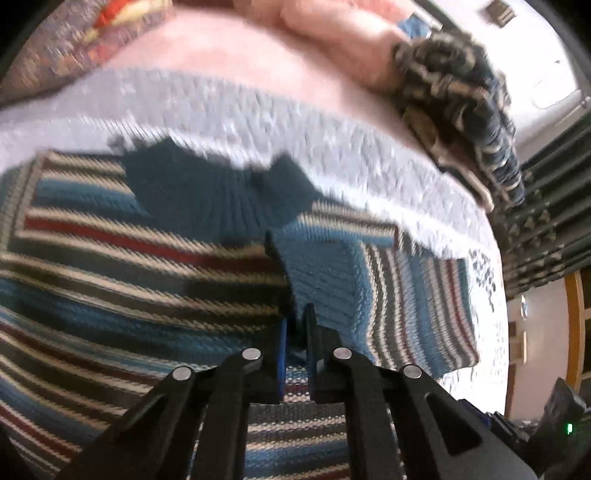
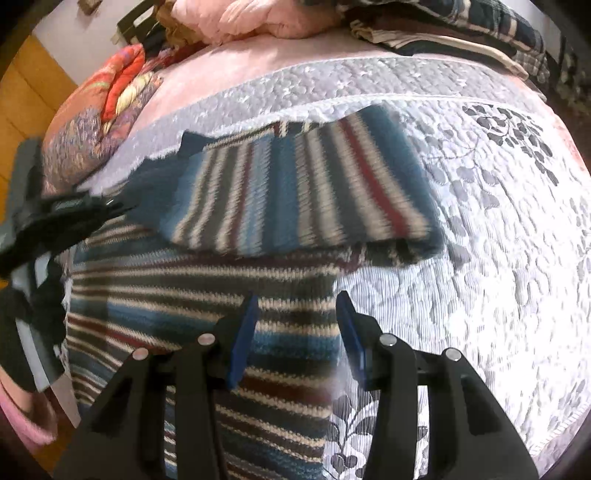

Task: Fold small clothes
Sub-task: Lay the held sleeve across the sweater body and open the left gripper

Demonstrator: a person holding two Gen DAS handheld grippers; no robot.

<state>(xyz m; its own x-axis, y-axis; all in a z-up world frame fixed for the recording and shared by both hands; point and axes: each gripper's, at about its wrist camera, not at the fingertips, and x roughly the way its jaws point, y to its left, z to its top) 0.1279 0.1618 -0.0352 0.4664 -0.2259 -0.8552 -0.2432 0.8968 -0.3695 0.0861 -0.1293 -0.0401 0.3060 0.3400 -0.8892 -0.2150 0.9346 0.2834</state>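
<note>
1. A striped knitted sweater in blue, cream, dark grey and red [image 2: 207,314] is seen spread on a white quilted bedspread with grey leaf print [image 2: 498,258], one sleeve [image 2: 295,195] already laid crosswise over the body.
2. The left gripper [image 1: 295,336] is shown with its blue-padded fingers nearly pressed together, a fold of blue knit seemingly pinched between them; the grip itself is blurred.
3. The right gripper [image 2: 295,332] is held spread just above the sweater's right edge, where wool meets bedspread; nothing is gripped.
4. The garment's long axis is judged to run away from both grippers, toward the dark ribbed collar [image 1: 221,192]; the right gripper is nearer the free side edge, so a fold inward across that axis is suggested.
5. The knit is seen as thick, ribbed and limp; the bedspread as puckered and matte. Pink bedding [image 2: 258,18] and plaid cloth [image 1: 461,92] are piled beyond.
</note>
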